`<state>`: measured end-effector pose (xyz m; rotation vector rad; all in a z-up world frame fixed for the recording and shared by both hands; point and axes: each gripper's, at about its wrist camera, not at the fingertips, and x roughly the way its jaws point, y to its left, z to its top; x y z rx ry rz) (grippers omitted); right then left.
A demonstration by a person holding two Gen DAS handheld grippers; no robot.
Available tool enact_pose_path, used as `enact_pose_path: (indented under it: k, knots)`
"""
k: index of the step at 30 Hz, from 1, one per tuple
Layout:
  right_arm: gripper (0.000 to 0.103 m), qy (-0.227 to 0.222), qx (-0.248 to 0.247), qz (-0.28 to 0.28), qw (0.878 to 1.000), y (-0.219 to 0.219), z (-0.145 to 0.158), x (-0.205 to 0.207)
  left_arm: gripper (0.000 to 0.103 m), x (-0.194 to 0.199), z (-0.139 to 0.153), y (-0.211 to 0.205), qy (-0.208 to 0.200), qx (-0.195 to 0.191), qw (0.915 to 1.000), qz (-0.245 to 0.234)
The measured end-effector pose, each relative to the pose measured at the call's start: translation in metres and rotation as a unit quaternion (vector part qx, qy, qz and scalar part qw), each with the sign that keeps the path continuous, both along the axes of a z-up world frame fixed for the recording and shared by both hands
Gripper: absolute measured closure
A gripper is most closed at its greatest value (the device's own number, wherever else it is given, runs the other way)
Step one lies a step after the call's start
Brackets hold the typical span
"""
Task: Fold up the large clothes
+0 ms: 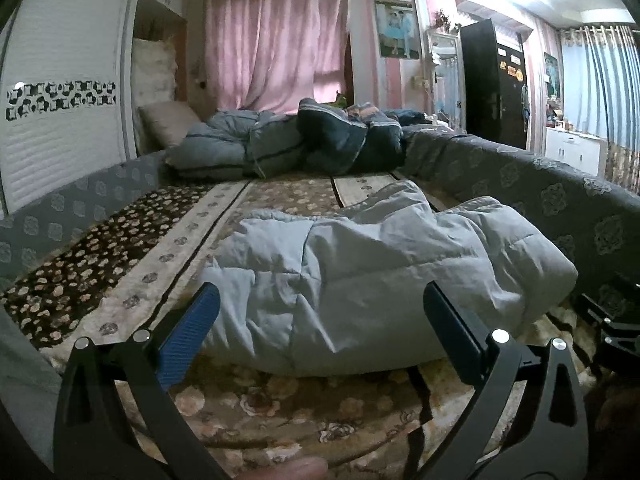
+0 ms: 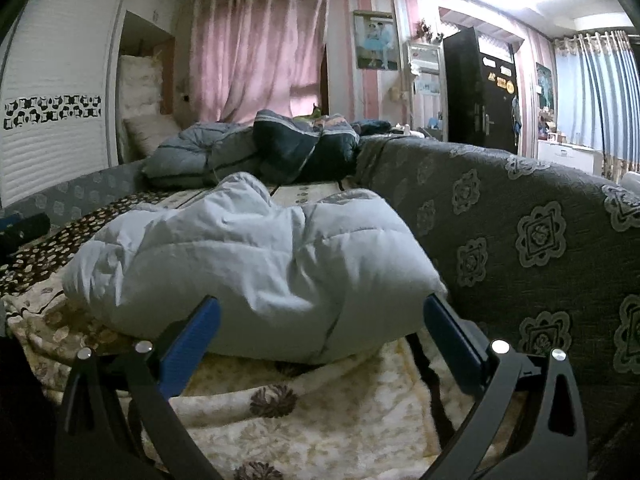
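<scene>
A pale blue padded coat (image 1: 360, 268) lies bunched on the floral blanket (image 1: 280, 404) of a long sofa seat. My left gripper (image 1: 320, 320) is open, its blue pads on either side of the coat's near edge, nothing pinched. The other gripper's black frame (image 1: 612, 320) shows at the right edge of the left wrist view. In the right wrist view the same coat (image 2: 256, 264) fills the middle, against the sofa back. My right gripper (image 2: 320, 328) is open too, its fingers spread around the coat's near right end, not closed on it.
The grey patterned sofa back (image 2: 540, 240) runs along the right. A heap of dark and grey-blue quilts (image 1: 288, 144) lies at the far end, with a cushion (image 1: 168, 120) beside it. A white wardrobe (image 1: 60, 120) stands left; pink curtains (image 1: 276, 40) and a black door (image 1: 492, 80) are behind.
</scene>
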<state>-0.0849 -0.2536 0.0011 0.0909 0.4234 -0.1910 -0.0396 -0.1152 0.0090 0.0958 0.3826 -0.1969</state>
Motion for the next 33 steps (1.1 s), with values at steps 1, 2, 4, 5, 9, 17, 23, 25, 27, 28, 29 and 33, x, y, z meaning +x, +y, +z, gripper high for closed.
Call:
enact_pose_path:
  k: [1, 2, 4, 5, 9, 17, 23, 25, 27, 28, 29, 33]
  knots:
    - [0.002, 0.004, -0.004, 0.004, 1.0, 0.004, 0.0, 0.002, 0.003, -0.003, 0.0, -0.001, 0.0, -0.002, 1.0, -0.006]
    - [0.002, 0.008, -0.008, 0.008, 1.0, 0.008, 0.0, 0.003, 0.003, -0.006, -0.002, -0.002, 0.002, -0.007, 0.9999, -0.011]
    - [0.002, 0.011, -0.015, 0.016, 1.0, 0.018, 0.002, 0.007, 0.003, -0.01, -0.003, -0.001, 0.005, -0.014, 0.9997, -0.017]
    - [0.002, 0.01, -0.02, 0.021, 1.0, 0.024, 0.003, 0.008, 0.003, -0.013, -0.003, 0.0, 0.003, -0.016, 0.9997, -0.02]
    - [0.002, 0.004, -0.036, 0.033, 0.999, 0.04, 0.008, 0.007, 0.003, -0.023, 0.003, 0.006, -0.02, -0.008, 0.9995, -0.025]
    - [0.002, -0.002, -0.026, 0.024, 0.999, 0.036, 0.014, -0.003, 0.003, -0.026, 0.01, 0.027, -0.016, 0.002, 0.9998, 0.014]
    - [0.002, -0.028, -0.011, 0.03, 0.999, 0.028, 0.028, -0.009, 0.003, -0.034, 0.029, 0.022, -0.047, 0.021, 0.9985, 0.019]
    - [0.002, -0.031, -0.011, 0.033, 0.999, 0.026, 0.028, -0.01, 0.003, -0.033, 0.039, 0.021, -0.054, 0.02, 0.998, 0.024]
    - [0.002, -0.032, -0.009, 0.03, 0.999, 0.022, 0.028, -0.011, 0.003, -0.031, 0.047, 0.022, -0.057, 0.017, 0.9978, 0.029]
    - [0.002, -0.034, -0.004, 0.026, 0.999, 0.018, 0.028, -0.012, 0.003, -0.031, 0.05, 0.021, -0.058, 0.017, 0.9977, 0.03]
    - [0.002, -0.033, 0.001, 0.023, 0.999, 0.014, 0.027, -0.013, 0.003, -0.03, 0.052, 0.02, -0.06, 0.018, 0.9976, 0.03]
    - [0.002, -0.024, 0.017, 0.014, 0.999, 0.003, 0.022, -0.014, 0.003, -0.031, 0.056, 0.016, -0.065, 0.017, 0.997, 0.037]
